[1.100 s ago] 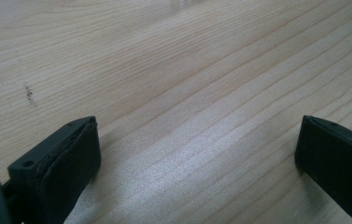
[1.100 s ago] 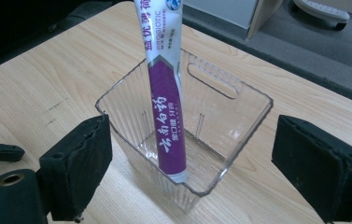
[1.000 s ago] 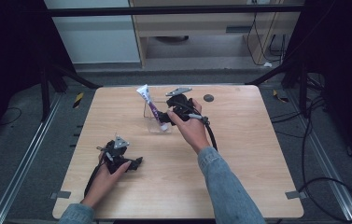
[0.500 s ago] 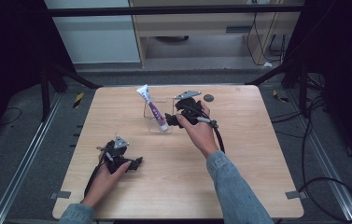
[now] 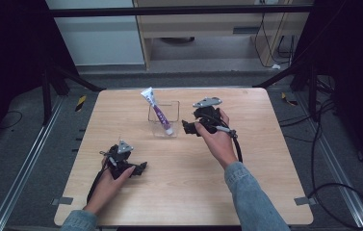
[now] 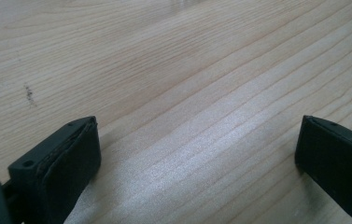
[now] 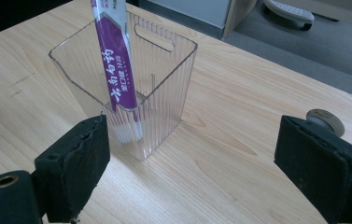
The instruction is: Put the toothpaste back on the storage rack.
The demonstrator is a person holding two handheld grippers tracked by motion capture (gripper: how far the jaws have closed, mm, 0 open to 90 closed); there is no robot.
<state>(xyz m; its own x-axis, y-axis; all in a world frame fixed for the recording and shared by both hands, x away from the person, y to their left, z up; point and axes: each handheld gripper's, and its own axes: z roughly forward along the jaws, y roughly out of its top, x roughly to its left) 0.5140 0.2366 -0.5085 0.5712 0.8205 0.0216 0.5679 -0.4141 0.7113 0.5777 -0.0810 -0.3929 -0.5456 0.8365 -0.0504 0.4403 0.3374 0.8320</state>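
Note:
A clear ribbed plastic container stands upright at the table's middle back. A purple and white tube leans in it, its top sticking out to the far left. My right gripper sits just right of the container, apart from it. In the right gripper view its jaws are wide open around nothing, with the container and the tube close ahead. My left gripper rests near the front left of the table, open over bare wood.
The wooden table has open room at the right and front. A small grey round disc lies on the wood behind the right gripper's right jaw. Black frame bars and cables surround the table on the floor.
My right gripper has drawn back to the right, away from the container. The tube stays leaning in it. The left gripper has not moved.

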